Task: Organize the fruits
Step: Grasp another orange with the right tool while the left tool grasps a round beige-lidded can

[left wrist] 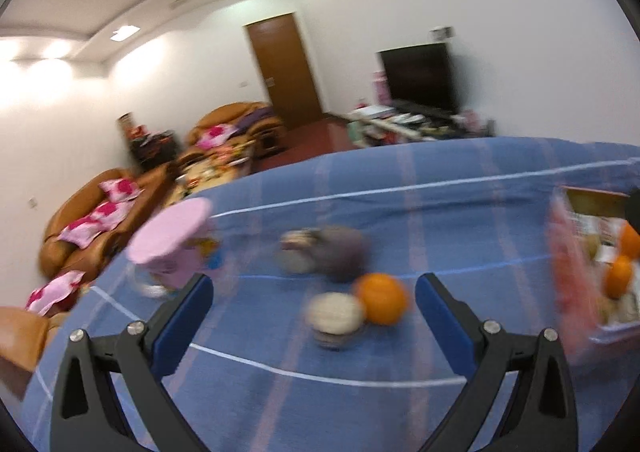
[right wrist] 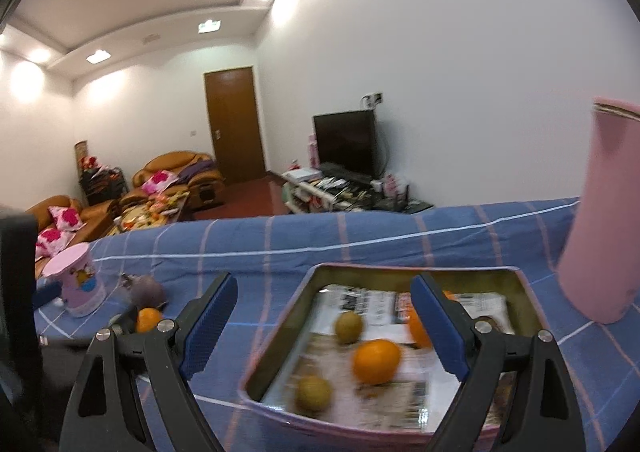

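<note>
Hovered with left gripper (left wrist: 314,292) and right gripper (right wrist: 324,314) both spread wide and empty, loose orange (left wrist: 382,298) just ahead for pickup, tray (right wrist: 280,336) below for sorting.

Tablecloth (right wrist: 360,236) was blue with pink and white check lines. Tin (right wrist: 280,336) was pink outside, gold inside, lined with printed black-and-white paper (right wrist: 372,304). Oranges (right wrist: 376,360) were orange, two small fruits (right wrist: 313,394) olive-green. Canister (right wrist: 78,284) was pink with cartoon print. Gripper pads (right wrist: 208,326) were blue.
</note>
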### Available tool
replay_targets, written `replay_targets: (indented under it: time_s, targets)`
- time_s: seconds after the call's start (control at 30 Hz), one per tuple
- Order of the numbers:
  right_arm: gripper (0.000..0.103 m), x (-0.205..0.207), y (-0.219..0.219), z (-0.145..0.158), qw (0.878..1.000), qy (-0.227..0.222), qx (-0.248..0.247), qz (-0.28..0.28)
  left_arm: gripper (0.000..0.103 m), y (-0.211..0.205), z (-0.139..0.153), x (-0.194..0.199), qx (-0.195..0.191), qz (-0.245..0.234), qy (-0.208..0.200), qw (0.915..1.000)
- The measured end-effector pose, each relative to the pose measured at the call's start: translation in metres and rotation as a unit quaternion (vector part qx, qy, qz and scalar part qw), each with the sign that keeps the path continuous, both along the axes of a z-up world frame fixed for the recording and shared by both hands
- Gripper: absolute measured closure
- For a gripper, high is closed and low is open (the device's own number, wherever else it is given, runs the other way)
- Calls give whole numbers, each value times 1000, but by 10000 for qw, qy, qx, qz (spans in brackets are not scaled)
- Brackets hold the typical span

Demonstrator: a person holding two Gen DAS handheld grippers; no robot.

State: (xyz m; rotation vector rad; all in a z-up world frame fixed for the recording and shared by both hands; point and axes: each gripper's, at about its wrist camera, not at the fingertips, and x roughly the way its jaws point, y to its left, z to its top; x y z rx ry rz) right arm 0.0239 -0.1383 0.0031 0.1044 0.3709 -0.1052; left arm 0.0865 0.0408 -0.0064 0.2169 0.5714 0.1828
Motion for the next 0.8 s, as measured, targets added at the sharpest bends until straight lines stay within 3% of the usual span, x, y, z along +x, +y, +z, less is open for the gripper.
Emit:
replay_targets:
  time_s: [0.17,0.33,0.47,0.67,0.8]
  targets:
    - [13,20,27,-5,9986,217,150,454,0,53,-2,20,34,697,223,9973]
    - [19,45,60,-15,9919,613,166,1101,0,86,-2,23,-167,974,296,9947]
    - [56,73,87,-29,9770,1265,185,1709,0,94,-5,26,-88,1156,357,9926]
    - [57,94,115,-47,9536,1833,403,2356,0,102,-4,28,-115,1325,361,9905]
    - [58,102,125,-53,9484,2105,265,2355,0,109,-2,27,-284,1405,364,9890]
